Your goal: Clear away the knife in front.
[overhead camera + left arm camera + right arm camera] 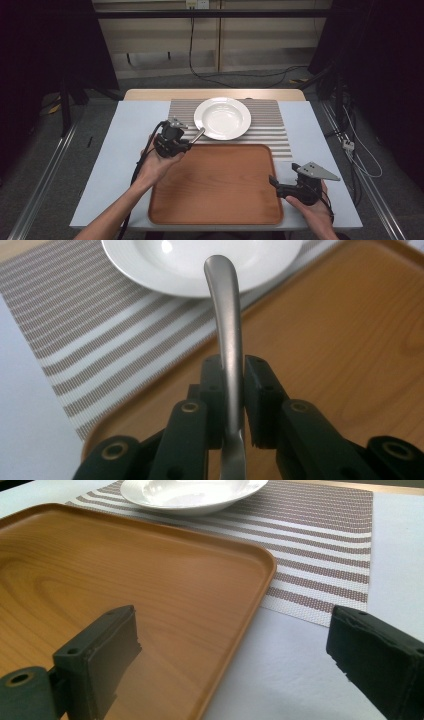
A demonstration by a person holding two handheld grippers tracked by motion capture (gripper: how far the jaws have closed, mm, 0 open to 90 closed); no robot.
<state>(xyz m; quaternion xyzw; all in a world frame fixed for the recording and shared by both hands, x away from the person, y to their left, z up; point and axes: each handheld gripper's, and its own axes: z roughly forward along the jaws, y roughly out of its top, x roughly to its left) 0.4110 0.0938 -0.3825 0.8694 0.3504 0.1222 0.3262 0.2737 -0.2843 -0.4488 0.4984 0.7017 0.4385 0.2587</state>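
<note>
- My left gripper has its fingers clamped on a metal utensil handle, held above the tray's far-left corner, near the plate.
- It looks stiff, light and slippery; I'd grip mid-handle.
- My right gripper stands wide open, holding nothing.

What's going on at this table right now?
A person works with a claw in each hand. The left claw is shut on a grey metal utensil handle, holding it above the far left corner of the brown wooden tray, its end pointing toward the white round plate on the striped placemat. The right claw stands open at the tray's right edge, holding nothing.
</note>
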